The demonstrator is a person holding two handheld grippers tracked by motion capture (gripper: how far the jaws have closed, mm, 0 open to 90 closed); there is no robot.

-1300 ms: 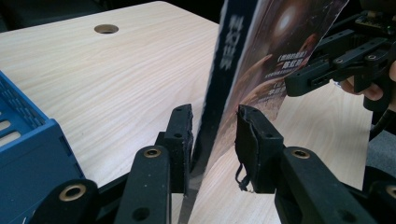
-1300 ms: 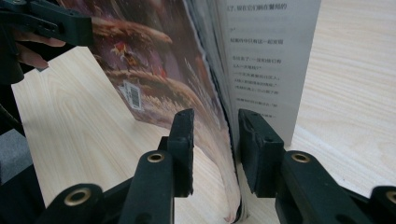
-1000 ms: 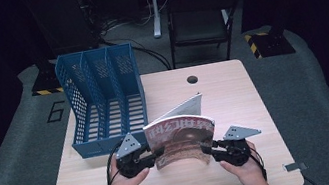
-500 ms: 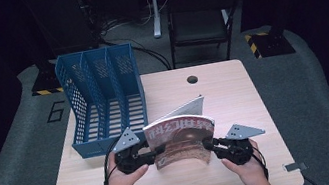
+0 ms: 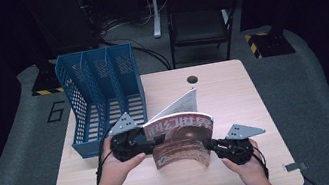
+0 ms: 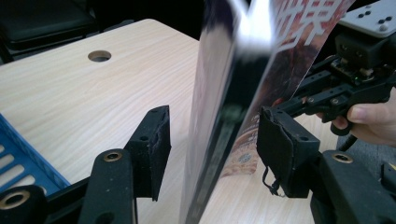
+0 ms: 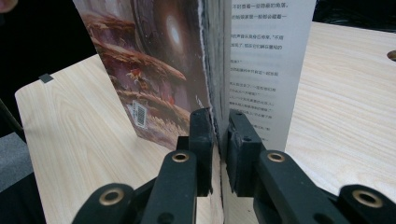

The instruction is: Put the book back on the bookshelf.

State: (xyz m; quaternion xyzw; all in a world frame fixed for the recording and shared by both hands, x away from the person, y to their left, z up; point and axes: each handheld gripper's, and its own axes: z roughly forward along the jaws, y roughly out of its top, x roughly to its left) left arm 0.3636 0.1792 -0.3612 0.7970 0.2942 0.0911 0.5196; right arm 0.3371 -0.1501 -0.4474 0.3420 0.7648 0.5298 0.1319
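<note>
In the left gripper view the magazine [image 6: 233, 107] is blurred, and the picture's top and bottom edges cut it off. In the right gripper view we cannot read its small page text, and the right gripper [image 7: 218, 140] hides its lower edge. In the high view its cover hides the table [image 5: 233, 91] behind it.

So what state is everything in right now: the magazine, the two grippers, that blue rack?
Magazine: upright off the table, cover bowed, one page fanned open.
Right gripper: shut on the magazine's edge.
Left gripper: open, jaws just widened, magazine between them.
Blue file rack: standing, compartments empty.
</note>
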